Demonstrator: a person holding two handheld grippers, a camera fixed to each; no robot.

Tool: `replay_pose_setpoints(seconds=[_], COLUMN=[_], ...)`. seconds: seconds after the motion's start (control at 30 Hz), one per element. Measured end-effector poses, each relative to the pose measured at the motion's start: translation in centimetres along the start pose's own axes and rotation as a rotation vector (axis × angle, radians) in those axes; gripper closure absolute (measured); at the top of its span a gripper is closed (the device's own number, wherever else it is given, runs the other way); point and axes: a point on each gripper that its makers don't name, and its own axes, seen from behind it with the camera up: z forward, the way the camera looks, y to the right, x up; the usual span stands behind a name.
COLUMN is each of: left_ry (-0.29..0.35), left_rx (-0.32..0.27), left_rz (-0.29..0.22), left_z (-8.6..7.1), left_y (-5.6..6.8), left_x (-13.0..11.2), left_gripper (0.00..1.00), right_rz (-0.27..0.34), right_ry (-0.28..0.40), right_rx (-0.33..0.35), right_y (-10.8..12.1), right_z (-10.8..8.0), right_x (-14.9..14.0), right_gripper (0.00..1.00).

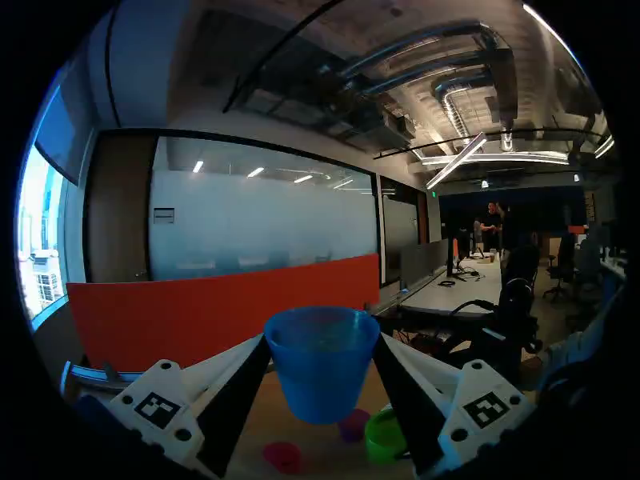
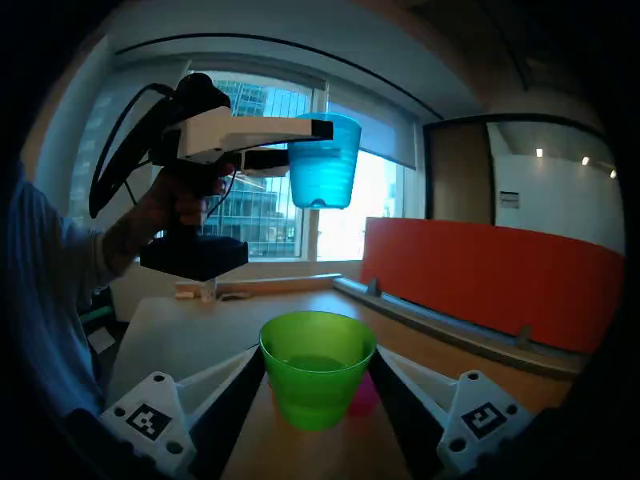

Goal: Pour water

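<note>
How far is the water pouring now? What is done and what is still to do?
Done: both cups are gripped, the blue cup in the left gripper held high, the green cup in the right gripper. In hand: the blue cup is upright, so nothing pours now. The green cup seems to hold a little liquid. Left: probably tilting blue over green, if it holds water.

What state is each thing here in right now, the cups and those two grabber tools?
blue cup: upright, held high, not tipping.
green cup: upright, low at the table; contents unclear.
pink cup: on the table, partly hidden behind the green cup.
left gripper: shut on the blue cup.
right gripper: shut on the green cup.
</note>
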Motion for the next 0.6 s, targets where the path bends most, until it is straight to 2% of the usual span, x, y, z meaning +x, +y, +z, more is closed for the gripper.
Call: replay_pose_setpoints(seconds=[0.2,0.6], left_ry=[-0.009,-0.052], left_rx=[-0.008,-0.005], left_rz=[0.006,0.008], left_z=[-0.5,-2.2], left_y=[0.1,-0.1], left_x=[-0.4,-3.7], left_gripper=[0.13,0.12], right_rz=[0.005,0.023], right_ry=[-0.009,-0.025], right_rx=[0.003,-0.021], right_y=[-0.1,1.1], right_z=[-0.2,-1.4], right_x=[-0.1,-0.1], right_gripper=[0.1,0.1])
